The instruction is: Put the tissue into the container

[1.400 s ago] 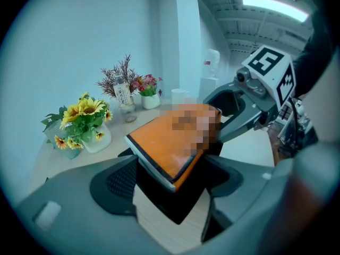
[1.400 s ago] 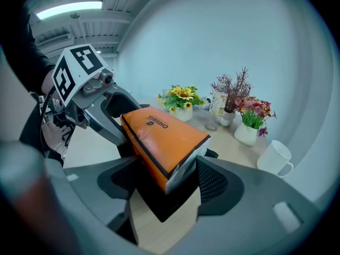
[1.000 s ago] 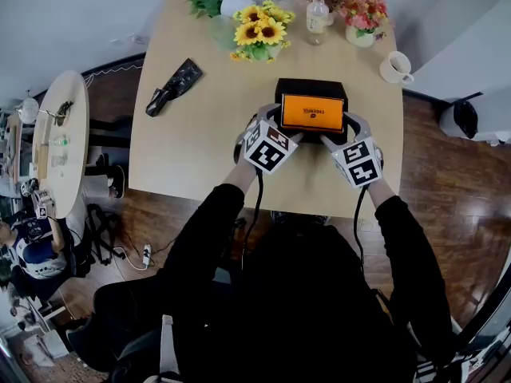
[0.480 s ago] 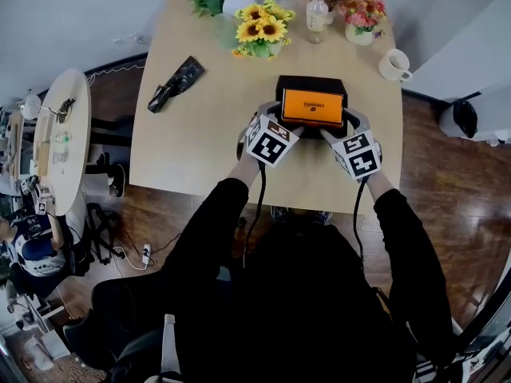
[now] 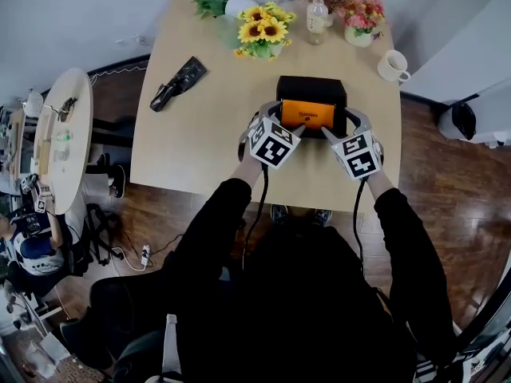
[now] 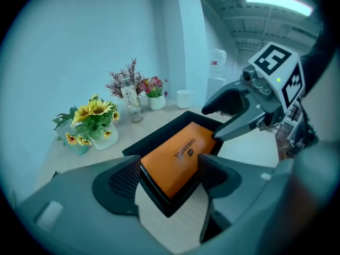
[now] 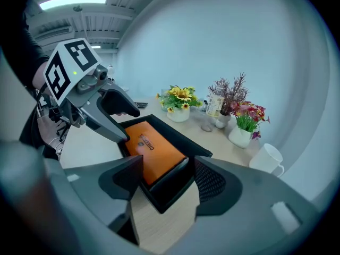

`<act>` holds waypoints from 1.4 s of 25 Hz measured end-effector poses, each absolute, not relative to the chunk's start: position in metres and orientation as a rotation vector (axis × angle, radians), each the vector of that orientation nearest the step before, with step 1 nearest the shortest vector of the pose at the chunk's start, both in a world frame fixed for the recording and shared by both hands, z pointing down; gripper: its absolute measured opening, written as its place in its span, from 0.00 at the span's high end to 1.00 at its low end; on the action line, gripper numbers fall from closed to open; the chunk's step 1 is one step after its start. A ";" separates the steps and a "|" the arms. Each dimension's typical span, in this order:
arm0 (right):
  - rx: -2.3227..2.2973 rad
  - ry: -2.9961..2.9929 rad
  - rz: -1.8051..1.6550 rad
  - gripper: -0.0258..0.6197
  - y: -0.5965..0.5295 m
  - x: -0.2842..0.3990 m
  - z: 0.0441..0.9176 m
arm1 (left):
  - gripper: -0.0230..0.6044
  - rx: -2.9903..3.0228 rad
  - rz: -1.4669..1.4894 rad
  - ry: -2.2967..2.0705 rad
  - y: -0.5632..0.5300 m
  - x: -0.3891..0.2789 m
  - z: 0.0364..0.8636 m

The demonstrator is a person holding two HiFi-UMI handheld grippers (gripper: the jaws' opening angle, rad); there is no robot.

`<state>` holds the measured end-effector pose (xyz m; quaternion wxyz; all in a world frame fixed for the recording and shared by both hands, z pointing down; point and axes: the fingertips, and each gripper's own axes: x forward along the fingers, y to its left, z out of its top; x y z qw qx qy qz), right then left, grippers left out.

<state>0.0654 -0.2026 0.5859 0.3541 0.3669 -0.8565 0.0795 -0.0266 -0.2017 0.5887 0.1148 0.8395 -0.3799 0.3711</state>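
Lower than a second ago, the flat orange tissue pack sits down inside the black rectangular container on the light wooden table. The left gripper and right gripper each straddle a near container corner. Their jaws are fairly wide, have just been narrowing, and are not clamped.

Black sleeves, grey hand-held grippers, black-and-white marker cubes
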 end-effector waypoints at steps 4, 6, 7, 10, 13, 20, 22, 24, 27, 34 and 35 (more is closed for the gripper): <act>0.955 -2.204 0.191 0.49 -0.199 0.069 0.584 | 0.45 2.463 1.092 -1.114 -0.197 -0.027 0.587; 0.960 -2.208 0.191 0.49 -0.198 0.070 0.582 | 0.45 2.466 1.097 -1.114 -0.195 -0.028 0.586; 0.963 -2.210 0.190 0.50 -0.197 0.071 0.582 | 0.45 2.467 1.099 -1.112 -0.193 -0.028 0.586; 0.975 -2.212 0.172 0.51 -0.193 0.074 0.578 | 0.45 2.473 1.094 -1.115 -0.186 -0.028 0.583; 0.998 -2.223 0.156 0.53 -0.190 0.076 0.570 | 0.45 2.480 1.047 -1.135 -0.180 -0.028 0.574; 1.024 -2.276 0.128 0.53 -0.179 0.074 0.541 | 0.45 2.567 0.916 -1.195 -0.168 -0.025 0.529; 1.036 -2.308 0.110 0.53 -0.174 0.073 0.526 | 0.45 2.594 0.858 -1.242 -0.164 -0.027 0.509; 1.064 -2.350 0.090 0.53 -0.168 0.074 0.505 | 0.45 2.607 0.787 -1.287 -0.159 -0.031 0.487; 1.116 -2.422 0.064 0.54 -0.155 0.076 0.470 | 0.45 2.624 0.663 -1.334 -0.147 -0.034 0.455; 1.219 -2.582 0.004 0.54 -0.116 0.086 0.393 | 0.45 2.727 0.495 -1.443 -0.105 -0.039 0.384; 1.230 -2.593 -0.001 0.54 -0.111 0.088 0.385 | 0.45 2.734 0.487 -1.457 -0.098 -0.041 0.378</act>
